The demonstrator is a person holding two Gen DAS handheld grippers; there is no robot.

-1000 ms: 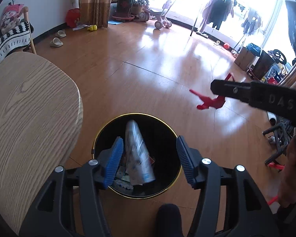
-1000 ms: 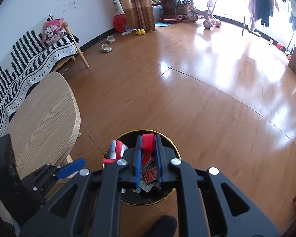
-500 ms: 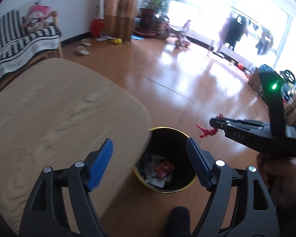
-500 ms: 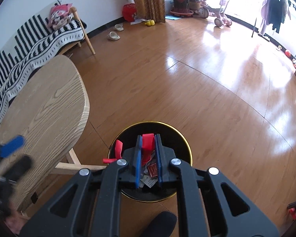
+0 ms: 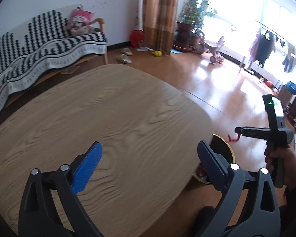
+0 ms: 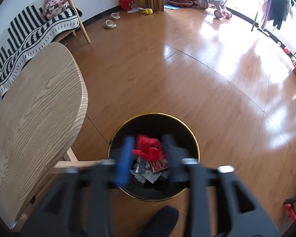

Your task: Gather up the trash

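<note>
A black trash bin with a gold rim (image 6: 195, 138) stands on the floor beside the table, with several wrappers inside. My right gripper (image 6: 148, 152) is over the bin, motion-blurred, its jaws apart. A red scrap of trash (image 6: 148, 147) sits between them above the bin, free of the fingers. In the left wrist view my left gripper (image 5: 148, 164) is open and empty above the wooden table (image 5: 108, 118). That view shows the right gripper (image 5: 237, 131) from the side with the red scrap (image 5: 233, 138) at its tip, and part of the bin rim (image 5: 227, 148) past the table edge.
The table's rounded edge (image 6: 82, 98) lies just left of the bin. A bench with a striped blanket (image 6: 29, 31) stands by the wall. My foot (image 6: 163, 217) is in front of the bin. Slippers (image 6: 110, 22), a plant pot and a tricycle are far off.
My right gripper has opened over the bin and let go of the red scrap. My left gripper has swung left, from over the bin to above the table.
</note>
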